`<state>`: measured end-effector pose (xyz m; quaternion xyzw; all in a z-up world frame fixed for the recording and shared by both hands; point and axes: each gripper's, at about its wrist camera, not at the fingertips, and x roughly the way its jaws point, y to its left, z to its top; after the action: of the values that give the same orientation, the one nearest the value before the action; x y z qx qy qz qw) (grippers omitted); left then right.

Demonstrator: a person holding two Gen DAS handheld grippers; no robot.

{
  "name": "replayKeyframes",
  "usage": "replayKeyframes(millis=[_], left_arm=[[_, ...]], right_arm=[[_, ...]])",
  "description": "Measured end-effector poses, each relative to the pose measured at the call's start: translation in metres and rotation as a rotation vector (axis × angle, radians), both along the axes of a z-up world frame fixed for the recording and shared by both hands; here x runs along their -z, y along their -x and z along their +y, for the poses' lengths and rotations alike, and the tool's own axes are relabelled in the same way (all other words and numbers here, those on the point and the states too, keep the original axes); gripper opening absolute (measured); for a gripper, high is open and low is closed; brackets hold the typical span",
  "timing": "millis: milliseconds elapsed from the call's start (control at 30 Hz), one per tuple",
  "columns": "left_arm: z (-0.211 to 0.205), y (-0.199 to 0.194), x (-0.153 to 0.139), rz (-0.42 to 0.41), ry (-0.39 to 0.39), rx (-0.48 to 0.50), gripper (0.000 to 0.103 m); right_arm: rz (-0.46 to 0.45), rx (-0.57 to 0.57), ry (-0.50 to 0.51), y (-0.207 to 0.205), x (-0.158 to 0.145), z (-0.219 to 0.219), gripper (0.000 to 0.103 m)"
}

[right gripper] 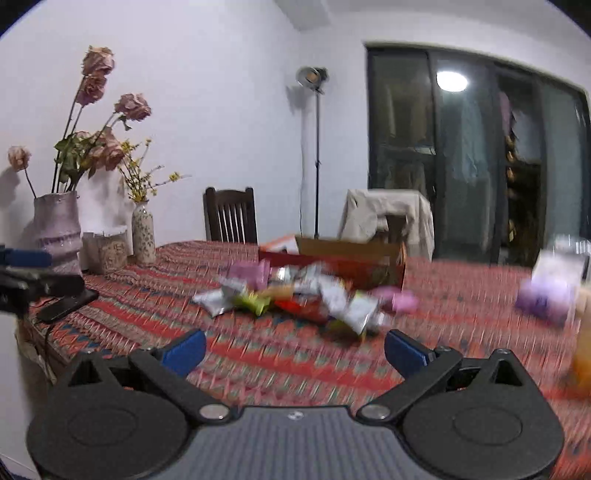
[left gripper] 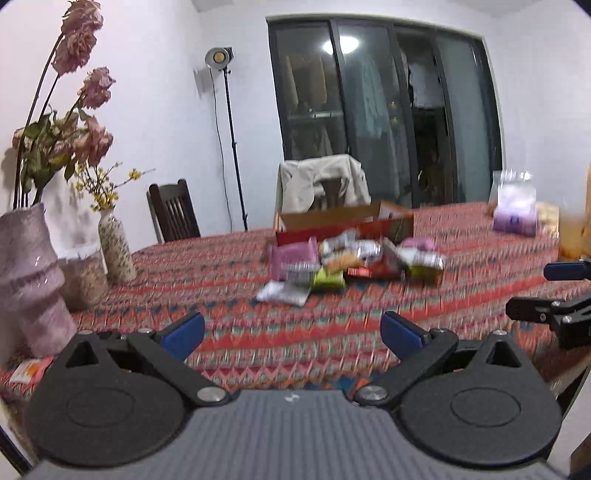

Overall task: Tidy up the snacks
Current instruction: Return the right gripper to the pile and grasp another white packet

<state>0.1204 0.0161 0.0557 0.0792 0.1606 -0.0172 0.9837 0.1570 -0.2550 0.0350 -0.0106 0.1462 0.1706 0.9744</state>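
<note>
Nearest, the left tongs (left gripper: 293,332) and the right tongs (right gripper: 294,349) both gape wide with nothing between them, above the near edge of the patterned counter (left gripper: 229,291). Toward the middle of the counter lies a loose pile of snack packets (left gripper: 351,264). Just behind it stands an open cardboard box (left gripper: 345,221). Vases (left gripper: 29,273) of dried flowers stand at the left edge.

Patterned red tablecloth (left gripper: 229,332) over table. Large pale ribbed vase (left gripper: 29,277) at left with dried pink roses (left gripper: 79,33); small speckled vase (left gripper: 116,247) beside it, yellow sprigs. Dark wooden chair (left gripper: 173,212) behind table, second chair draped in beige jacket (left gripper: 321,184). Light stand (left gripper: 231,147) against wall. Dark sliding glass doors (left gripper: 388,110). Purple-labelled clear jar (left gripper: 515,206) at far right.
</note>
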Motion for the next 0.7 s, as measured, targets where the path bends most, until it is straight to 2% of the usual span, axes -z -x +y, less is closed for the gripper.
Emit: replayKeyframes(millis=[100,233,700], left_arm=[[0.003,0.003,0.014,0.023,0.014,-0.022,0.103],[0.01,0.001,0.027,0.049,0.033,-0.049,0.103],[0.016,-0.034,0.048,0.129,0.063,-0.06,0.103]], right_arm=[[0.029,0.01,-0.017,0.014,0.026,0.007,0.103],[0.069,0.016,-0.064,0.021,0.047,0.01,0.103],[0.113,0.104,-0.097,0.003,0.067,-0.001,0.103]])
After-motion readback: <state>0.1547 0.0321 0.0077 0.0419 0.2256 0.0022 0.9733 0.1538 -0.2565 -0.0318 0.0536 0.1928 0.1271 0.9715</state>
